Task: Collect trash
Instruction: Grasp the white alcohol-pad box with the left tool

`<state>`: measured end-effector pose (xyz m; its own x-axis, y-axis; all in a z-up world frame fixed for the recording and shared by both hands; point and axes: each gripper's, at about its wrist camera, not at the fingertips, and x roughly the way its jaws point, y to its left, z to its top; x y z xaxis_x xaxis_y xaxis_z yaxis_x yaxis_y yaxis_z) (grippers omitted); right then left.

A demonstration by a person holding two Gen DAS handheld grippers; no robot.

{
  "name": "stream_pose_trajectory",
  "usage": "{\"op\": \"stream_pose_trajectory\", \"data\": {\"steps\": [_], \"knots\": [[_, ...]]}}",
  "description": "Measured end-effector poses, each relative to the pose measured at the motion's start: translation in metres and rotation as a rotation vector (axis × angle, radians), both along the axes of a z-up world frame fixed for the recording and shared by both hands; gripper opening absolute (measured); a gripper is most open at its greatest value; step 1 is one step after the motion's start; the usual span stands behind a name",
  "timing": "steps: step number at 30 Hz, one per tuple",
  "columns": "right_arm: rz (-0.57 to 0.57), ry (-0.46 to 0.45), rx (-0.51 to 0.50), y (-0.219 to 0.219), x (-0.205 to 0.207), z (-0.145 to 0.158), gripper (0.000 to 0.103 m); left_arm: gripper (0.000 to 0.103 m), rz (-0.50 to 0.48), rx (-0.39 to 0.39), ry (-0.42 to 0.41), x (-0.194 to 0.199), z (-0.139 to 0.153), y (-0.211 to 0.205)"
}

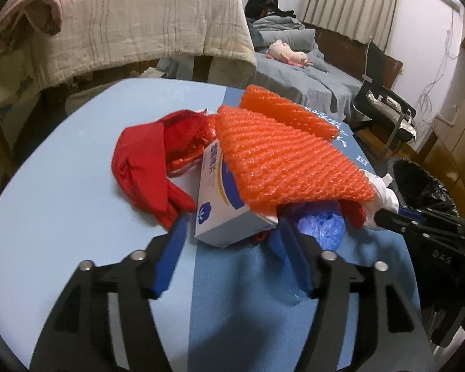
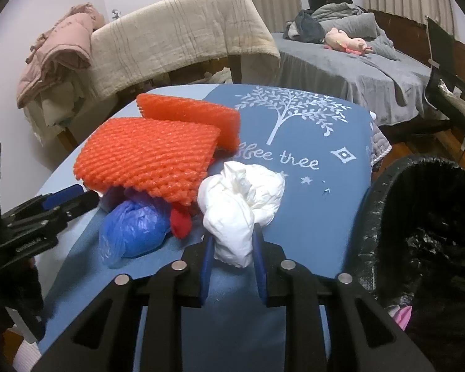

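A trash pile lies on the blue table (image 1: pixel 77 167). Two orange foam nets (image 1: pixel 282 161) cover a white and blue box (image 1: pixel 223 207), red wrappers (image 1: pixel 152 167) and a blue plastic bag (image 1: pixel 322 226). My left gripper (image 1: pixel 229 248) is open, its fingers either side of the box's near corner. In the right wrist view, my right gripper (image 2: pixel 232 248) is shut on a crumpled white bag (image 2: pixel 241 204) at the pile's right. The nets (image 2: pixel 152 155) and the blue bag (image 2: pixel 136 229) lie to its left. A black-lined trash bin (image 2: pixel 424 232) stands at the right.
The bin also shows at the right of the left wrist view (image 1: pixel 418 183). A chair draped with a beige blanket (image 1: pixel 152 28) stands behind the table. A bed (image 2: pixel 372 68) with a pink plush toy is at the back right. A black chair (image 1: pixel 384 108) stands beside the bed.
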<state>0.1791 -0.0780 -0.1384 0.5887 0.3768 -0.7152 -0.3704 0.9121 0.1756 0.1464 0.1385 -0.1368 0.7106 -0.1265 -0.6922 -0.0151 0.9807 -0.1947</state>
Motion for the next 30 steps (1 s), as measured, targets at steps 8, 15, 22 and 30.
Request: {"op": "stream_pose_trajectory", "data": {"steps": [8,15,22,30], "knots": [[-0.012,0.007,-0.001,-0.002,0.003,-0.002,0.024,0.071,0.016,-0.021,0.03,0.019,-0.01,0.0],[-0.013,0.015,0.002,-0.001,0.005,-0.003,0.024,0.061,0.021,0.05,0.029,0.025,-0.011,-0.011],[-0.015,-0.002,0.018,-0.005,0.002,0.004,0.024,0.038,0.035,0.044,-0.009,0.016,-0.001,-0.004],[-0.007,-0.023,0.037,-0.006,-0.004,0.015,0.024,0.033,0.063,0.026,-0.058,-0.012,0.021,0.005]]}}
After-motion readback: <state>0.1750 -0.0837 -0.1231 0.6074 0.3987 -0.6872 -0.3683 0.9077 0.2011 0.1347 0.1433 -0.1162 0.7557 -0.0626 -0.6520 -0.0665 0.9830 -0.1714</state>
